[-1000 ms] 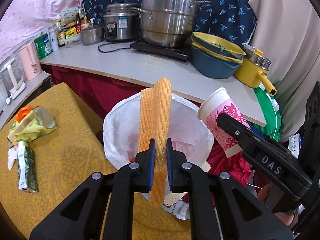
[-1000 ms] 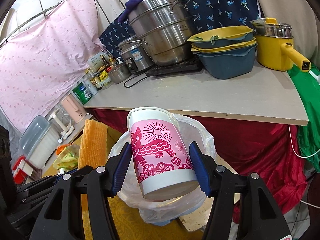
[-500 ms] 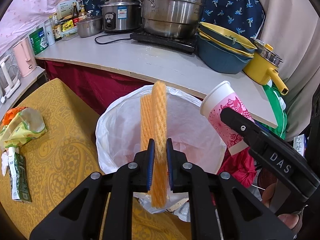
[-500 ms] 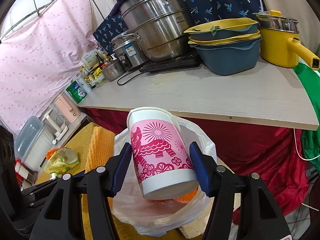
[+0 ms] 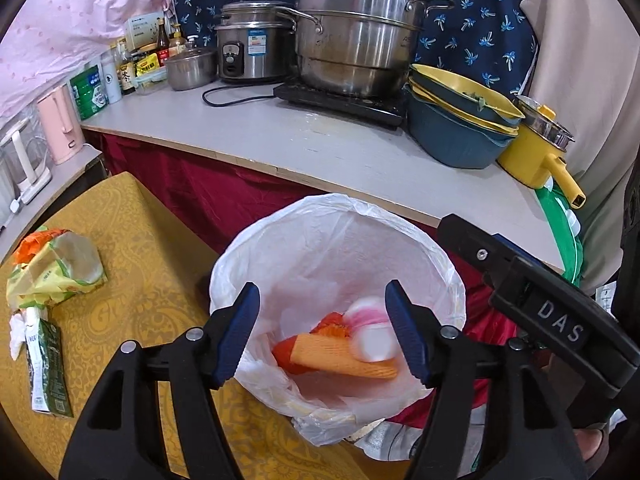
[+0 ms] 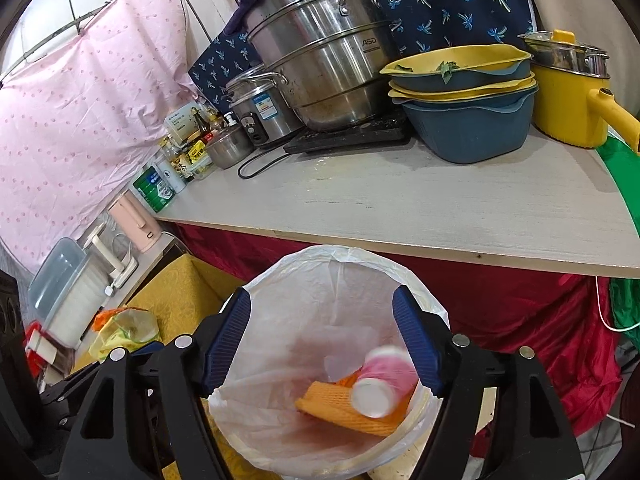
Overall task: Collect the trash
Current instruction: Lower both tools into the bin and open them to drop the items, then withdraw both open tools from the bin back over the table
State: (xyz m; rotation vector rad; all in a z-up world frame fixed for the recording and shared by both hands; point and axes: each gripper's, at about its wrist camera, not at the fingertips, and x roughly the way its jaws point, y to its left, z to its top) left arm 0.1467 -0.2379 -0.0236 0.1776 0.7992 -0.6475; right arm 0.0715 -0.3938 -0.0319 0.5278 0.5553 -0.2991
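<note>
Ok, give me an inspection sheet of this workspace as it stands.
Surface: yellow patterned tablecloth, grey counter behind.
Job's things: orange foam net and pink paper cup lie inside white bin liner.
Clutter: crumpled wrapper and green carton on the cloth.
Grippers: left tool and right tool open, jaws just opened, nothing gripped.
Cables: black cord on counter.
Surroundings: steamer pot, stacked basins, yellow pot.

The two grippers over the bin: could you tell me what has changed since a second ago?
Both jaws have just been opening. The left gripper let go of the orange foam net, the right gripper of the pink cup; both now lie in the bag-lined bin. The wrappers stayed on the yellow table.
</note>
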